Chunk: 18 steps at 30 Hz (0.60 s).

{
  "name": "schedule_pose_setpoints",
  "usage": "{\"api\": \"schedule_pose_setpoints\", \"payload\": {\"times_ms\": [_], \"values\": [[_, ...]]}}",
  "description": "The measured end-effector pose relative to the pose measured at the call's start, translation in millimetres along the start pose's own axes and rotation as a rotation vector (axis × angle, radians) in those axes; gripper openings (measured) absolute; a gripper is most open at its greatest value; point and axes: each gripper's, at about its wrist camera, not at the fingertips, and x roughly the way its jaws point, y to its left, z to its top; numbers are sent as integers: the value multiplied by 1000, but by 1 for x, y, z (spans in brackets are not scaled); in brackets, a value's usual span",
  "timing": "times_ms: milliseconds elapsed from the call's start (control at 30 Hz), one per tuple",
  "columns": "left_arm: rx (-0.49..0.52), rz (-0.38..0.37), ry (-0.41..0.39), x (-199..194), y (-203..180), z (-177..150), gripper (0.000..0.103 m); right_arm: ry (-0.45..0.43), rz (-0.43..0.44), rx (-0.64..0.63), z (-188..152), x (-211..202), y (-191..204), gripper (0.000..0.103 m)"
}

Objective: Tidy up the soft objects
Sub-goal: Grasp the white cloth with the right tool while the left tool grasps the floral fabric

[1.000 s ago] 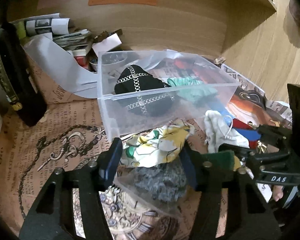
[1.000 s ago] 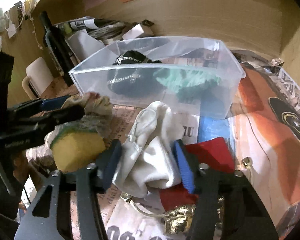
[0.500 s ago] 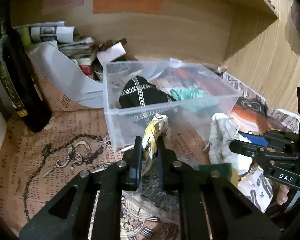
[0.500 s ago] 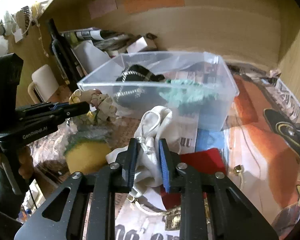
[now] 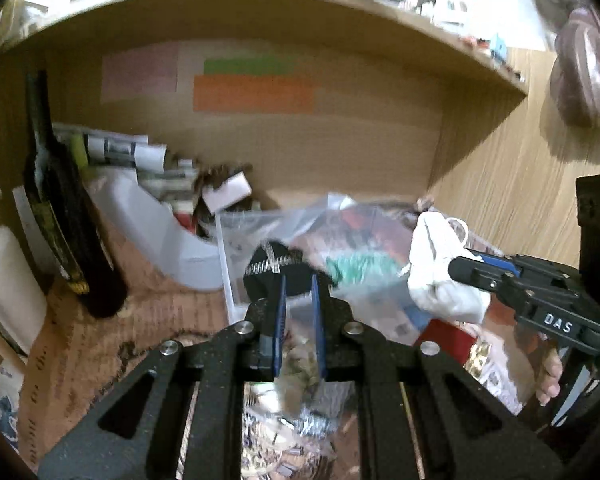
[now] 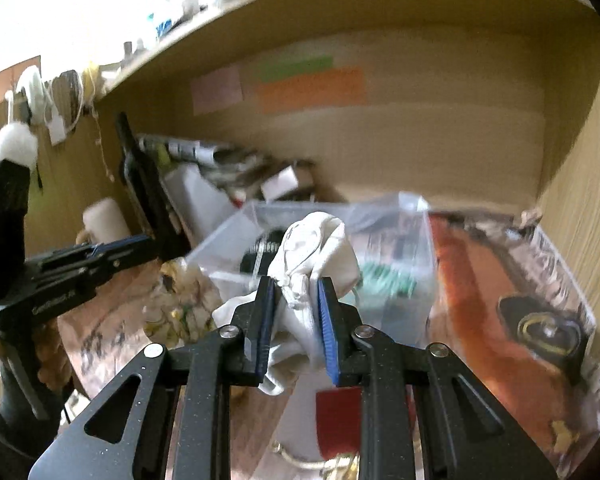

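Note:
My right gripper (image 6: pixel 296 284) is shut on a white cloth pouch (image 6: pixel 320 240), held up in front of the clear plastic bin (image 6: pixel 416 232); the pouch also shows in the left wrist view (image 5: pixel 436 256). My left gripper (image 5: pixel 298 280) is shut on a yellow floral cloth (image 6: pixel 180 292), which hangs below it in the right wrist view; in the left wrist view only a bit shows under the jaws (image 5: pixel 300 360). The bin (image 5: pixel 236 232) holds a black item with silver chain (image 5: pixel 276 260) and a teal item (image 5: pixel 360 268).
A dark bottle (image 5: pixel 64 208) and a white cup (image 5: pixel 4 280) stand at the left. Papers and a white sheet (image 5: pixel 148 208) pile behind the bin. A red cloth (image 6: pixel 340 412) and gold trinket (image 6: pixel 340 468) lie below my right gripper. A shelf board (image 5: pixel 260 12) runs overhead.
Both grippers closed on their cloths, the left on the floral cloth and the right on the white pouch, then lifted them up off the table toward the bin.

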Motion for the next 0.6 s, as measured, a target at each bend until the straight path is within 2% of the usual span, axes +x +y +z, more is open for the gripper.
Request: {"api": "schedule_pose_setpoints", "payload": {"times_ms": [167, 200, 233, 267, 300, 333, 467, 500, 600], "values": [[18, 10, -2, -3, 2, 4, 14, -40, -7, 7, 13, -1, -4, 20], [21, 14, 14, -1, 4, 3, 21, -40, -7, 8, 14, 0, -5, 20], [18, 22, 29, 1, 6, 0, 34, -37, -8, 10, 14, 2, -6, 20], [10, 37, 45, 5, 10, -3, 43, -33, -8, 11, 13, 2, -6, 20], [2, 46, 61, 8, 15, -8, 60, -27, -8, 12, 13, 4, -7, 20], [-8, 48, 83, 12, 19, -13, 67, -21, -8, 13, 11, 6, -8, 20], [-33, 16, 204, 38, 30, -31, 76, -1, -7, 25, 7, 11, -11, 20], [-40, 5, 235, 46, 32, -36, 82, 4, -8, 29, 6, 12, -12, 20], [-69, -11, 307, 66, 36, -47, 83, 19, -8, 32, 4, 15, -13, 20]]}}
